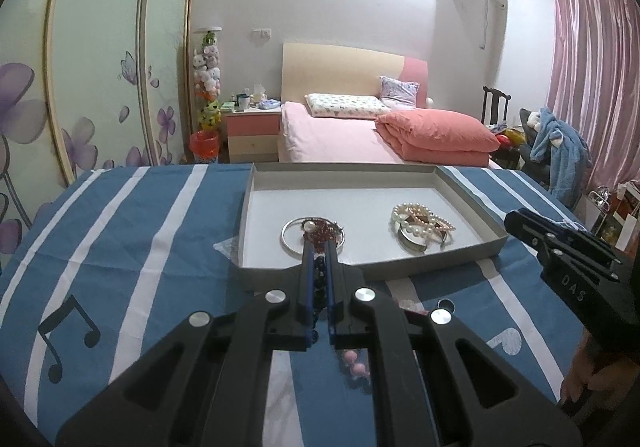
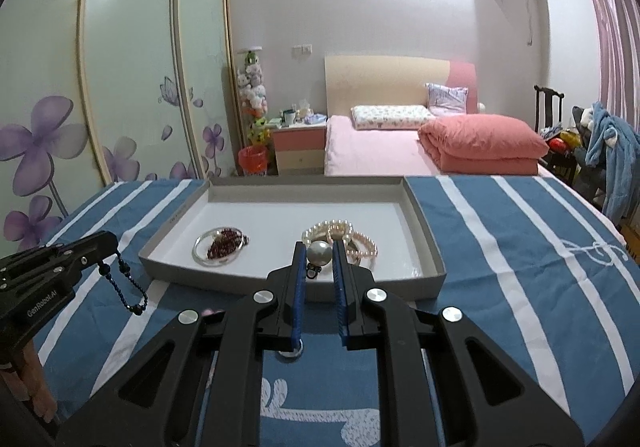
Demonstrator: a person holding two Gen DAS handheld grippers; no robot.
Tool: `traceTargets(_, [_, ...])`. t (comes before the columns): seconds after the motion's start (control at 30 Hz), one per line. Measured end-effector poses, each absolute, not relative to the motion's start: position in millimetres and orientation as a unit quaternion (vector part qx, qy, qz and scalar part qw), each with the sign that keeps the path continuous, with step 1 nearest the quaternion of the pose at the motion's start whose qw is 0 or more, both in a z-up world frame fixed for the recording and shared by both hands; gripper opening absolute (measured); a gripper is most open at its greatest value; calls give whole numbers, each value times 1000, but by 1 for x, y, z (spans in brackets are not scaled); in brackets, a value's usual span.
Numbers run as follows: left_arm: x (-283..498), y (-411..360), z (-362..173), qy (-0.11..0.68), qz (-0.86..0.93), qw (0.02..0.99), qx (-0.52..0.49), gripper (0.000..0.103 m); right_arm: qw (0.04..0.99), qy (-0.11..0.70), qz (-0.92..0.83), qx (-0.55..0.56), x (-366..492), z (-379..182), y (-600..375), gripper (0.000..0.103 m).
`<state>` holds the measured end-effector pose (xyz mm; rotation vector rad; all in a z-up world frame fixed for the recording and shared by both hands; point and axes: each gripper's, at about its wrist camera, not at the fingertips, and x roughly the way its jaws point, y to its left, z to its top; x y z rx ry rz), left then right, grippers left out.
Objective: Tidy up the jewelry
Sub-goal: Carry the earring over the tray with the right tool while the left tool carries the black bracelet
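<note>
A shallow grey tray (image 1: 472, 191) lies on the striped cloth. In it are a silver bangle with dark red beads (image 1: 310, 235) and a heap of pearl bracelets (image 1: 420, 225). My left gripper (image 1: 319, 247) hovers over the tray's near edge, shut on a dark blue bead strand (image 1: 320, 275). In the right wrist view that strand (image 2: 128, 283) hangs in a loop from the left gripper (image 2: 109, 241), left of the tray (image 2: 200, 275). My right gripper (image 2: 319, 247) is shut on a large pearl ornament (image 2: 319, 253) above the near edge, in front of the pearl bracelets (image 2: 348, 237).
Blue-and-white striped cloth (image 1: 140, 231) covers the table. Pink beads (image 1: 356, 363) and a small ring (image 1: 446, 303) lie on it near me. The right gripper (image 1: 514, 221) comes in from the right edge. Beyond the table stand a pink bed (image 1: 340, 135), a wardrobe and a chair.
</note>
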<state>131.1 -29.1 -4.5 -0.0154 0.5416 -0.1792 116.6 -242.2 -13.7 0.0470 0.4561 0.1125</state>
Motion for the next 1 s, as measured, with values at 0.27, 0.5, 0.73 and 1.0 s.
traceTargets(0.27, [134, -35, 8, 243, -79, 967, -1, 6, 982, 182, 51, 20, 117, 3, -239, 14])
traceTargets(0.5, [144, -44, 19, 223, -81, 972, 4, 6, 987, 151, 45, 13, 126, 12, -236, 14])
traceTargets(0.73, [164, -51, 24, 217, -84, 973, 5, 6, 989, 141, 40, 19, 141, 14, -239, 14])
traceTargets(1.0, [188, -60, 17, 229, -90, 969, 2, 6, 988, 147, 39, 18, 160, 9, -239, 14])
